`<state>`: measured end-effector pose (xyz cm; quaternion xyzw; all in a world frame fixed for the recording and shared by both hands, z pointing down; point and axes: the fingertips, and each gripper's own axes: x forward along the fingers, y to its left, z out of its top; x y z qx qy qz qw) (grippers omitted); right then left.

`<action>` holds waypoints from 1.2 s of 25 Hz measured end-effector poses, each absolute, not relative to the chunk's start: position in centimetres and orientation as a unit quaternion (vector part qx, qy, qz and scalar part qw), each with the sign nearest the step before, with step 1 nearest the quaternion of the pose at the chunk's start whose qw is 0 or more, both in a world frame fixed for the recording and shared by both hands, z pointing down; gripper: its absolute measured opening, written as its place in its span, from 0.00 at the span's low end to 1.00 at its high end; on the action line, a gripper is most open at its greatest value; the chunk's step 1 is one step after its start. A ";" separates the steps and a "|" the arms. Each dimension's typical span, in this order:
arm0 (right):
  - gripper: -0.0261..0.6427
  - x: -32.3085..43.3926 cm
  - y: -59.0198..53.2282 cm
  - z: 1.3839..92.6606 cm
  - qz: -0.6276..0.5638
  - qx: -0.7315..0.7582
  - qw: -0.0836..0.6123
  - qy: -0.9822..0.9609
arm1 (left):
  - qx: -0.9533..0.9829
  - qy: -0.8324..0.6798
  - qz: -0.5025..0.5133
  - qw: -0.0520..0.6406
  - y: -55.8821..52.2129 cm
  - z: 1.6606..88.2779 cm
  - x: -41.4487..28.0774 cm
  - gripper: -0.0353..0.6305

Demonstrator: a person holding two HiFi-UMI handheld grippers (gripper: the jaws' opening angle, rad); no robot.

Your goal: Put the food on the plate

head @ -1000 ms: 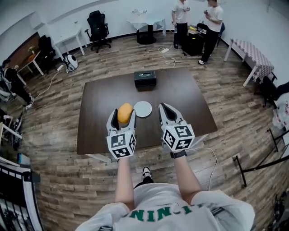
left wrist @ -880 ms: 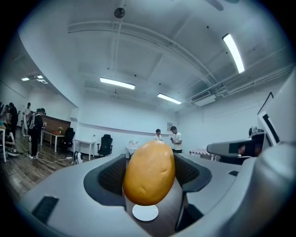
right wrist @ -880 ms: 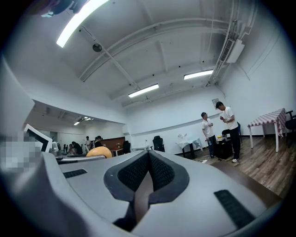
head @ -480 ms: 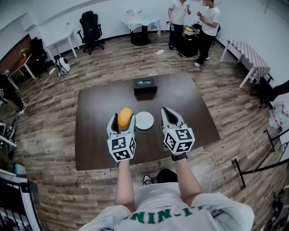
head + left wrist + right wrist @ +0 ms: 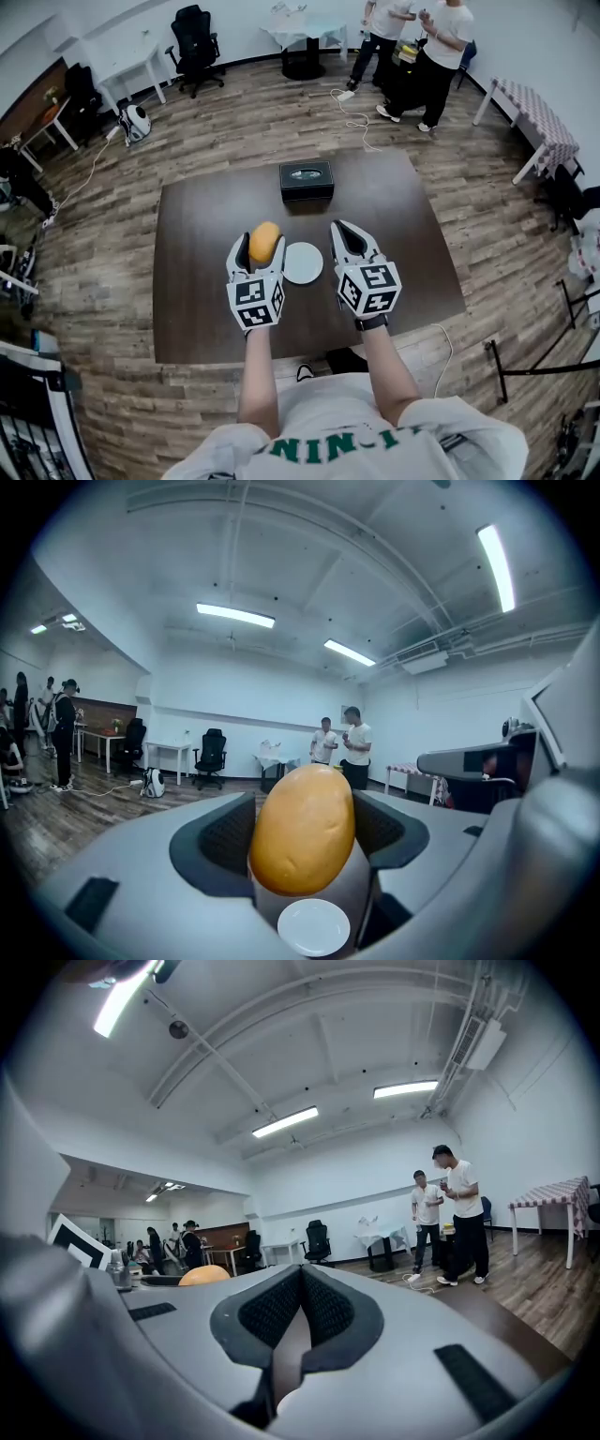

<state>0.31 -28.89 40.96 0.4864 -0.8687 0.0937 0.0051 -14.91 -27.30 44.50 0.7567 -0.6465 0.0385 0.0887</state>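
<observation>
An orange-yellow oval piece of food (image 5: 264, 242) is held above the dark brown table (image 5: 206, 216), with my left gripper (image 5: 259, 247) shut on it. In the left gripper view the food (image 5: 302, 829) fills the gap between the dark pads, and the small white plate (image 5: 314, 927) shows below it. The plate (image 5: 302, 263) lies on the table between my two grippers, just right of the left one. My right gripper (image 5: 340, 230) hovers right of the plate, its jaws shut with nothing in them (image 5: 300, 1283). The food (image 5: 204, 1275) shows at its left.
A black box (image 5: 307, 180) sits at the table's far edge. Two people (image 5: 427, 47) stand at the back right by a small round table (image 5: 305, 37). An office chair (image 5: 195, 37) and desks line the back wall. A checked-cloth table (image 5: 530, 117) stands at right.
Both grippers have moved forward over the table, the left still holding the food. The plate now lies nearer, level with the gripper bodies instead of beyond the fingertips.
</observation>
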 end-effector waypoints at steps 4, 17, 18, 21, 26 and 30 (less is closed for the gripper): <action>0.06 0.6 -32.5 42.4 0.099 0.480 0.014 -0.871 | 0.752 -0.648 0.060 0.100 -30.3 46.7 -14.4 0.55; 0.06 0.2 -39.2 50.8 0.161 0.464 0.070 -0.868 | 0.749 -0.620 0.133 0.191 -36.4 58.2 -12.2 0.55; 0.06 0.2 -39.5 51.4 0.162 0.465 0.076 -0.867 | 0.749 -0.617 0.138 0.197 -36.7 59.0 -12.0 0.55; 0.06 0.4 -40.2 53.1 0.175 0.465 0.087 -0.864 | 0.750 -0.607 0.151 0.217 -37.3 61.2 -11.5 0.55; 0.06 0.3 -41.1 55.7 0.195 0.464 0.099 -0.858 | 0.745 -0.599 0.171 0.238 -37.6 64.9 -11.1 0.55; 0.06 0.3 -41.7 57.8 0.210 0.462 0.111 -0.854 | 0.743 -0.591 0.185 0.252 -38.1 67.8 -10.5 0.55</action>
